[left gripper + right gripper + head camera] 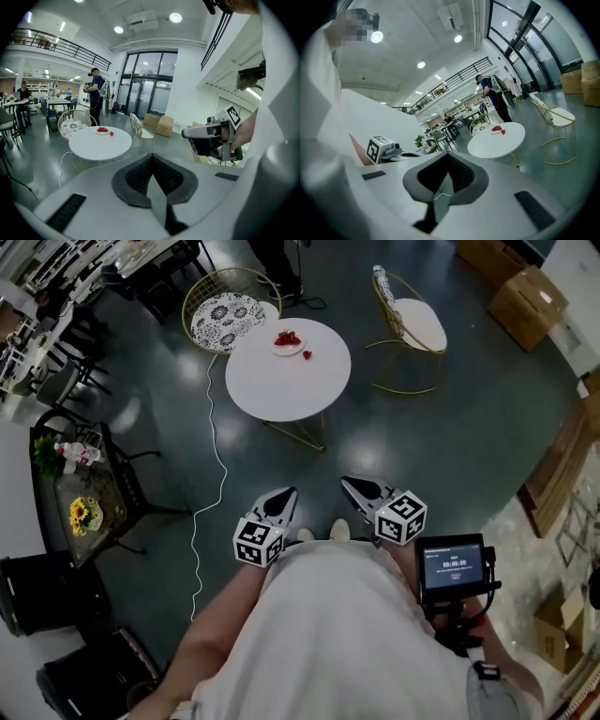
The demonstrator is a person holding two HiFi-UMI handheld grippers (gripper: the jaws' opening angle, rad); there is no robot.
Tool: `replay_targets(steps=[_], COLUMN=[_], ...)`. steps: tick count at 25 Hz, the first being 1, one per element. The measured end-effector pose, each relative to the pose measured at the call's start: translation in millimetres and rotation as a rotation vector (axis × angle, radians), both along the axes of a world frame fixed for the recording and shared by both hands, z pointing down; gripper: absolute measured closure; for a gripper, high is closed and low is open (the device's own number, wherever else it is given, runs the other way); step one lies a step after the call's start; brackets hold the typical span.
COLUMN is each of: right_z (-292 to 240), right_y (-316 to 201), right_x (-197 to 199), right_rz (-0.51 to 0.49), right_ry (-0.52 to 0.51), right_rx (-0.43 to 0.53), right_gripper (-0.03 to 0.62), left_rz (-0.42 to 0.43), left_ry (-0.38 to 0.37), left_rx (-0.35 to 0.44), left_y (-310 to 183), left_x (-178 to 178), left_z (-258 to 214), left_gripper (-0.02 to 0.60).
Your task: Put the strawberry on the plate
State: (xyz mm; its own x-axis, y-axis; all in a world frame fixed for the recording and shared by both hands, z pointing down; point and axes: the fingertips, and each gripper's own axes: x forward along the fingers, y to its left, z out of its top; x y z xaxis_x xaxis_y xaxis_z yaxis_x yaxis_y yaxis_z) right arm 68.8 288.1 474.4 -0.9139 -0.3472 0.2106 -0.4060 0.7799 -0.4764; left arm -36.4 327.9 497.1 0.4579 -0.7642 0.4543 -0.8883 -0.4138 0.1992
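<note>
Sitting loose on the round white desk (281,390), the strawberry (307,354) lies just beside the plate (279,352), off its right edge as I see it from the head view. It is not on the plate, which already carries a small heap of red fruit. Two wire chairs flank the far side of the desk, and a white cable (212,451) trails across the floor to its left.

Both tools are well apart from all this, held close to the body. The left gripper (284,498) has its jaws pressed together with nothing between them, and the right gripper (354,487) is the same, closed and empty.

I judge the step in hand to be the approach, so nothing is grasped yet. I would walk to the near edge of the desk, keeping right of the cable. The right gripper seems the better choice, since the berry lies on that side of the plate. Its jaws should be spread before arriving. I would bring them in low from the side away from the plate, so they don't knock the rim or the heap. The fruit is probably soft, so I would close only until it is secure. After a short lift I would set it on a bare patch of the plate, where it is less likely to roll off.
</note>
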Motion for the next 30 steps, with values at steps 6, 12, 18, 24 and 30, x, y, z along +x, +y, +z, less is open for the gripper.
replay_targets(steps=[6, 12, 18, 24, 30], right_z=[4.3, 7.2, 5.8, 8.5, 11.1], right_y=[0.3, -1.5, -4.1, -3.9, -4.5], right_x=[4.5, 6.9, 7.3, 6.6, 9.2], right_rz=[0.007, 0.015, 0.025, 0.024, 0.029], right_ry=[0.014, 0.022, 0.021, 0.023, 0.025], right_rx=[-0.013, -0.016, -0.017, -0.023, -0.027], right_gripper=[0.586, 0.586, 0.586, 0.586, 0.586], left_rz=[-0.011, -0.017, -0.027, -0.030, -0.026], left_ry=[0.009, 0.003, -0.003, -0.009, -0.008], left_rx=[-0.004, -0.002, 0.001, -0.005, 0.000], left_y=[1.1, -0.2, -2.1, -2.4, -2.6], left_x=[0.8, -0.3, -4.8, -5.7, -3.2], left_z=[3.0, 3.7, 0.2, 0.8, -1.2], left_gripper=[0.575, 0.575, 0.575, 0.575, 0.575])
